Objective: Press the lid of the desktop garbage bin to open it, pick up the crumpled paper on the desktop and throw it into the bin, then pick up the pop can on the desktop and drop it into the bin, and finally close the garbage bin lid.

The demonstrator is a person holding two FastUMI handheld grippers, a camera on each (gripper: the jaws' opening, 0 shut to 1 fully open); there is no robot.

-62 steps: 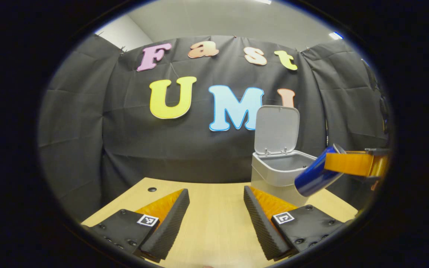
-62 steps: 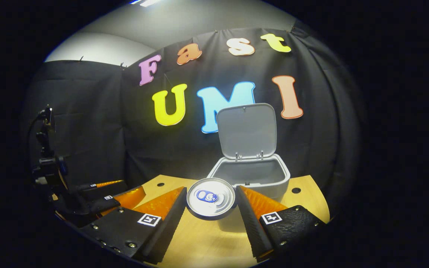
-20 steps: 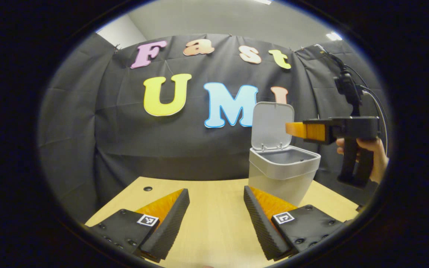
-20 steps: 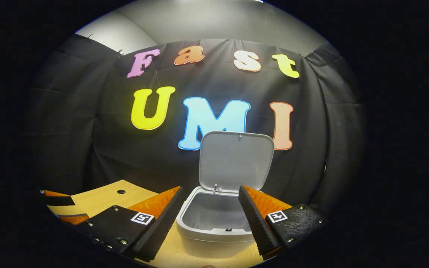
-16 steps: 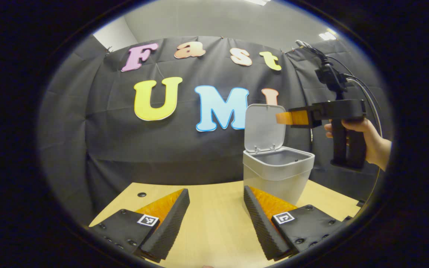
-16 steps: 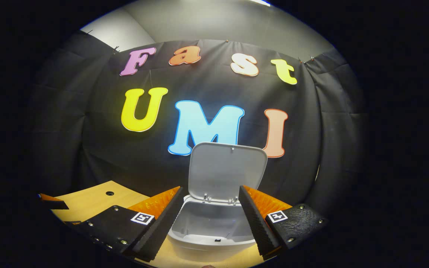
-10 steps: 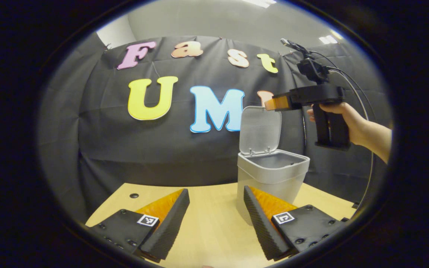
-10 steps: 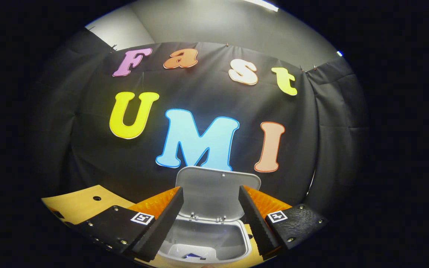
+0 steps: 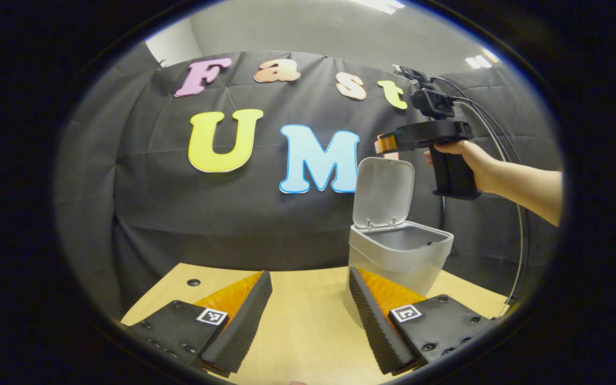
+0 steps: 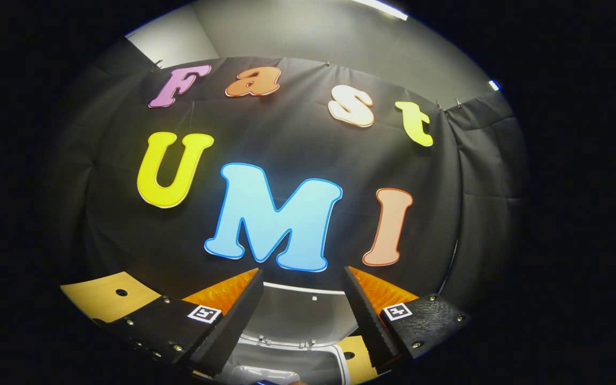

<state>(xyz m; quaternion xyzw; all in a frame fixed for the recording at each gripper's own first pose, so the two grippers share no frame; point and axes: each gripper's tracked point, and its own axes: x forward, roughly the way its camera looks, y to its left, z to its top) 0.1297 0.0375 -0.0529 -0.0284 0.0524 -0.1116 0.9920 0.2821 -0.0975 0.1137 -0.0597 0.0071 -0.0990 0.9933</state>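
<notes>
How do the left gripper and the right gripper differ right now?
The left gripper sits low over the table; the right gripper is raised above the bin lid. The left one points over bare tabletop, the right at the lid's top edge. Both are open and hold nothing.

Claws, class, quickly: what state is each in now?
Left claw: open, holding nothing.
Right claw: open, holding nothing, raised above the upright lid.

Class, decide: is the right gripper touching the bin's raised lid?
Apart. The left gripper view shows the right gripper hovering above the lid, dark cloth visible between them.
</notes>
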